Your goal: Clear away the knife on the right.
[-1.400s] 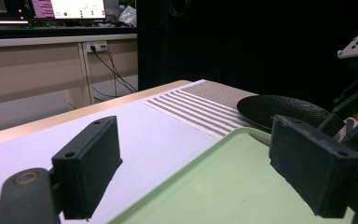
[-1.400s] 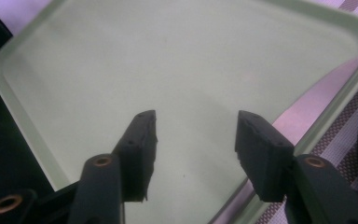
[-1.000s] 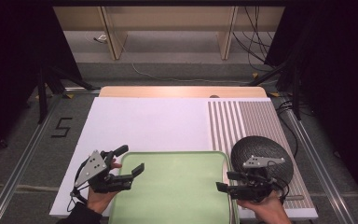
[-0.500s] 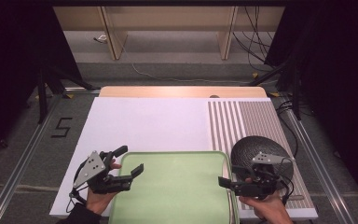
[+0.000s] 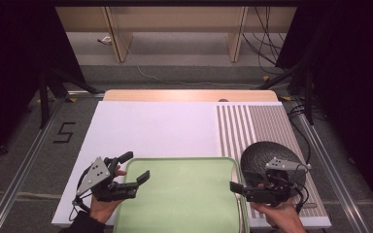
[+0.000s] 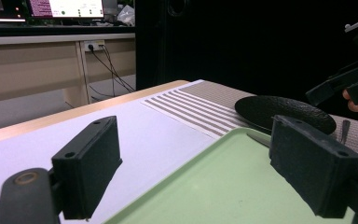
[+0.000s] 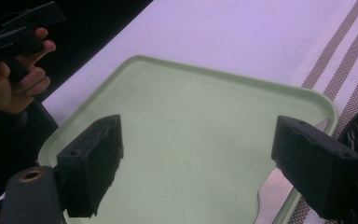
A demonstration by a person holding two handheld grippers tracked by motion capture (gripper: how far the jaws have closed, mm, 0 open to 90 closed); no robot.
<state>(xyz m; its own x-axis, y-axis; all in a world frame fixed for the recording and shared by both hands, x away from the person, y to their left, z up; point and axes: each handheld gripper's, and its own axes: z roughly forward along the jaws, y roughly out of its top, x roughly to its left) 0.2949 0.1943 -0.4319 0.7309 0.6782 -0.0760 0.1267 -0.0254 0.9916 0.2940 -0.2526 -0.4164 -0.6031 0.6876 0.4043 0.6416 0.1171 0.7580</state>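
high view looking down from near side | gripper views sitting low, close, facing across | all sharing green tray (image 5: 184, 194)

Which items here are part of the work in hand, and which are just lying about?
In use: green tray, left gripper and right gripper, both open at its sides.
Lying about: black plate, striped mat, utensil at the tray's edge.

A white table (image 5: 155, 128) carries a striped brown-and-white mat (image 5: 262, 124) on its right side; a pale green tray (image 5: 184, 194) lies at the near edge; a dark round plate (image 5: 264, 153) rests on the mat, just beside the tray, perhaps touching its rim.
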